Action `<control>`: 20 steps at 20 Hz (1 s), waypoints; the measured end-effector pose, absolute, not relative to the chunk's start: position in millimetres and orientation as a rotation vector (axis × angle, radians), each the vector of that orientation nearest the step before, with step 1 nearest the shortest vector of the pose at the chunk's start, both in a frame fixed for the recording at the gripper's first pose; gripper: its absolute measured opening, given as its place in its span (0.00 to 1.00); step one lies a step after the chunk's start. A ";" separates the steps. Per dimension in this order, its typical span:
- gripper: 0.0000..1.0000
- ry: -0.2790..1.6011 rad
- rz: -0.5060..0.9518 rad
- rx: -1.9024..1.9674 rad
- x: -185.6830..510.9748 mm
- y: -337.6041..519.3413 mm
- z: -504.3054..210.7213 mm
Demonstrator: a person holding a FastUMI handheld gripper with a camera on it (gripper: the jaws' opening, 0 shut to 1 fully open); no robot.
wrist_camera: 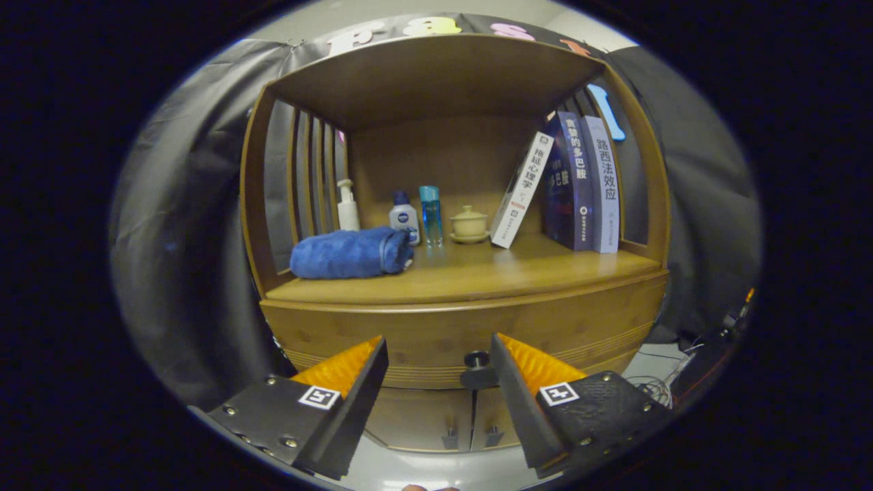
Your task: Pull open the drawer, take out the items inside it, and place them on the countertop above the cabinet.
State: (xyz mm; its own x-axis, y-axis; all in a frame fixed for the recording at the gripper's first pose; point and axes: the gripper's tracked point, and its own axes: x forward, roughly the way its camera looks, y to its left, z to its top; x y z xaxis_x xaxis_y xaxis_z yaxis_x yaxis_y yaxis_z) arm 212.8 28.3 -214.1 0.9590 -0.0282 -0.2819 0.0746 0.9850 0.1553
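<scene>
Wooden cabinet [464, 320] w/ drawer front [423, 337] closed under the countertop [477, 276]; rolled blue towel [351, 254] up top. Gripper [440, 348] spread, empty. Drawer knob [477, 360] sits just inside the right finger. Step: approach; next, centre on knob & pinch.

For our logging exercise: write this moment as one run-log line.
phase: approach | gripper: open, holding nothing | drawer: closed | knob: between fingers, near right one | countertop: towel, bottles, books

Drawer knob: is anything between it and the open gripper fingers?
No. In the gripper view the drawer knob sits beside the right finger, with bare drawer front in the gripper gap.
</scene>
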 end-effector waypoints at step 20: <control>0.39 0.389 -0.089 0.263 248.9 -6.6 -282.7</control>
